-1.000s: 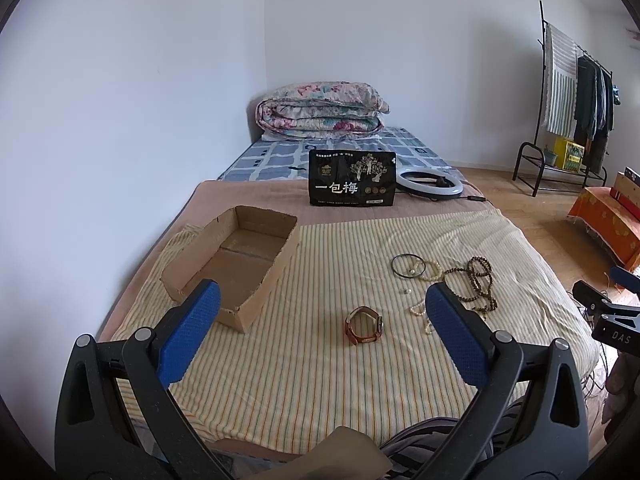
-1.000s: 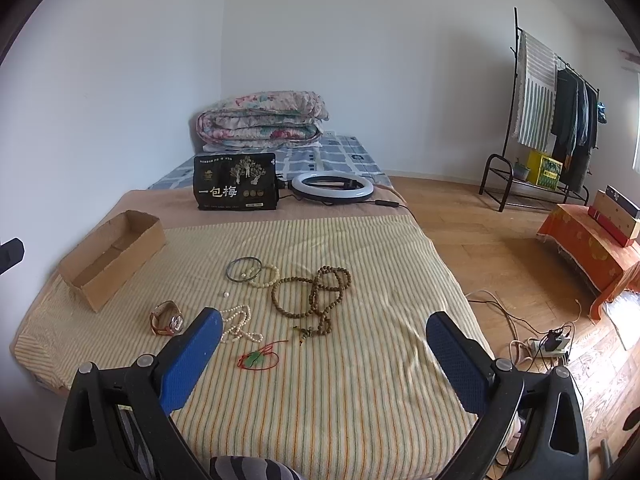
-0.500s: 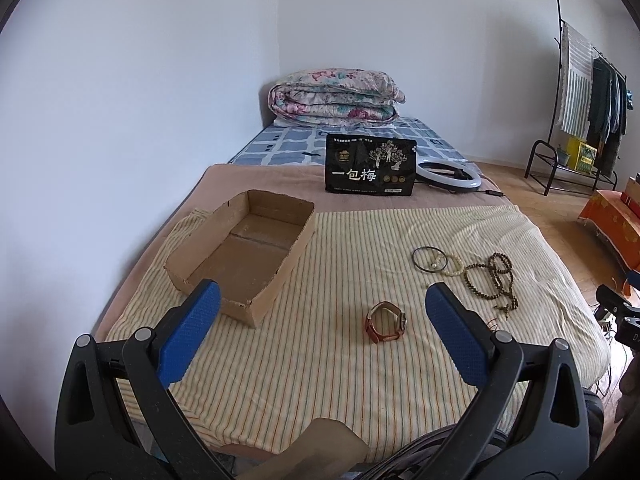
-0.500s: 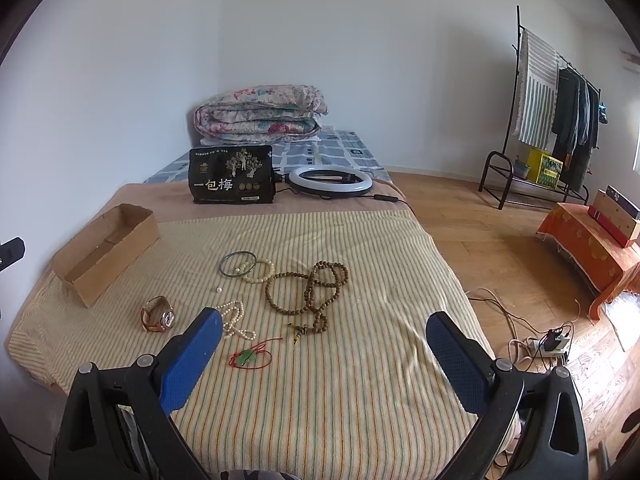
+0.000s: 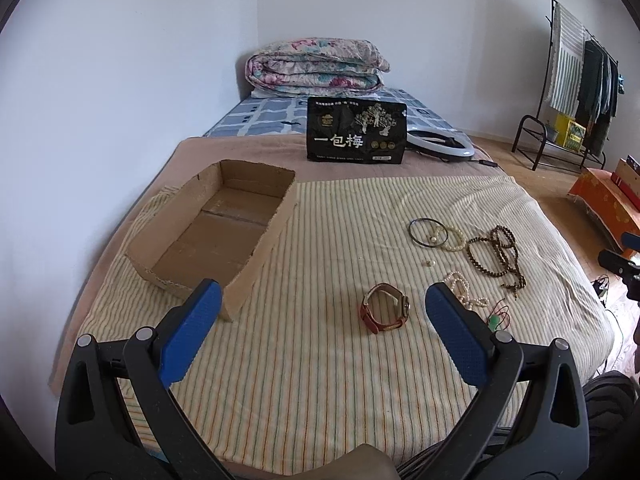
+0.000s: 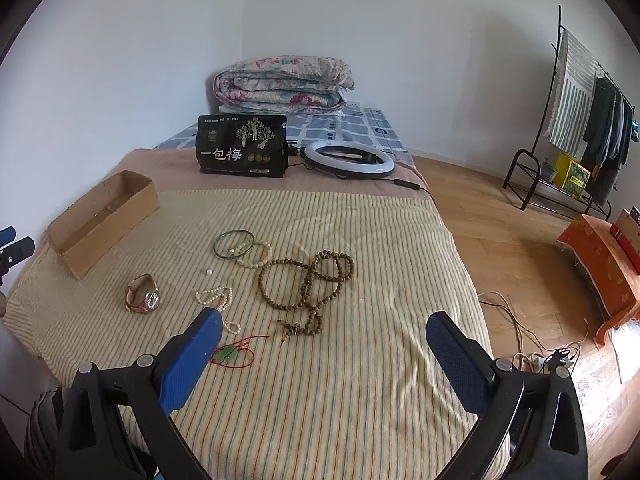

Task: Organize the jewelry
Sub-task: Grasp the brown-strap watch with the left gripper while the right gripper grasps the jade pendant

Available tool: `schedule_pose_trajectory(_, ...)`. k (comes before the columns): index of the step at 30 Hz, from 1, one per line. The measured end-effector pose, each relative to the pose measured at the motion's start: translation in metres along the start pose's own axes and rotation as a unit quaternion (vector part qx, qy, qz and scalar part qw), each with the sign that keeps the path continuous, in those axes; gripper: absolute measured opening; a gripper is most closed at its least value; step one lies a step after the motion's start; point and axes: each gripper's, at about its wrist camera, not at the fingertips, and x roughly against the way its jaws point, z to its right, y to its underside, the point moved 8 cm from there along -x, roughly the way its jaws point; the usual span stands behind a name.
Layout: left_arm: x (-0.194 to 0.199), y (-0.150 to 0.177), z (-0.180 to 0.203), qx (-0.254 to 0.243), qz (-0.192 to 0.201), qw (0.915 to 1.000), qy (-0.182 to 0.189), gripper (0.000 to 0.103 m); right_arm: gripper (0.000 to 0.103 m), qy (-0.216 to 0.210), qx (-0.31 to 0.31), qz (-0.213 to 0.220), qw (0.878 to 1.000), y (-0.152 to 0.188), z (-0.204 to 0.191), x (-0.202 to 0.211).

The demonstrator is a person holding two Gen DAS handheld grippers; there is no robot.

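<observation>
a: status on the jewelry sort?

b: nothing was in yet, as far as the views showed. the cardboard box (image 5: 212, 236) sat far left on the striped bedspread (image 5: 320, 380) and its floor looked bare.

a: so everything was left to do. where was the stuff relative to the box?

b: going left to right from the box: the watch (image 5: 385, 309) lay nearest, a little right of it on the near side. further right, the dark bangle (image 6: 234, 243) overlapped the pale bead bracelet (image 6: 256, 255), with a loose pearl (image 6: 208, 272) on the near side of them. then the pearl strand (image 6: 216, 298), then the green pendant on red cord (image 6: 232, 354) closer to the near edge. the brown prayer beads (image 6: 308, 284) lay furthest right, well apart from the box.

a: grippers?

b: left gripper (image 5: 322, 308) was released, jaws wide apart, nothing between them, hanging over the near edge roughly between box and watch. right gripper (image 6: 322, 330) also spread wide and empty, above the near end of the pile; its left pad hid part of the pearl strand.

a: estimate?

b: i judged it at zero percent. seven pieces to move, the watch likely the easiest first grab for the left.
</observation>
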Motion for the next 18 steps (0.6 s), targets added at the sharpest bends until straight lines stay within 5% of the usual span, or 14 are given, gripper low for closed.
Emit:
schedule_pose_trajectory(4,-0.025,0.006,0.013,-0.019,-0.022,0.9995,0.012,0.101,0.103,-0.013,0.007,-0.005,1.000,-0.005,0.004,-0.013)
schedule_pose_trajectory(9,-0.061,0.020,0.026,-0.035,-0.063,0.9971,0.026,0.086,0.103,-0.035,0.019,-0.010,0.999,-0.006,0.000,-0.031)
schedule_pose_trajectory(14,-0.100,0.036,0.031,-0.028,-0.114,0.9923,0.039,0.058,0.098,-0.076,0.034,-0.015,0.996,0.001,-0.016,-0.059)
schedule_pose_trajectory(18,-0.120,0.043,0.034,-0.030,-0.135,0.9893,0.045,0.051,0.094,-0.096,0.047,-0.041,0.993,0.019,-0.031,-0.081)
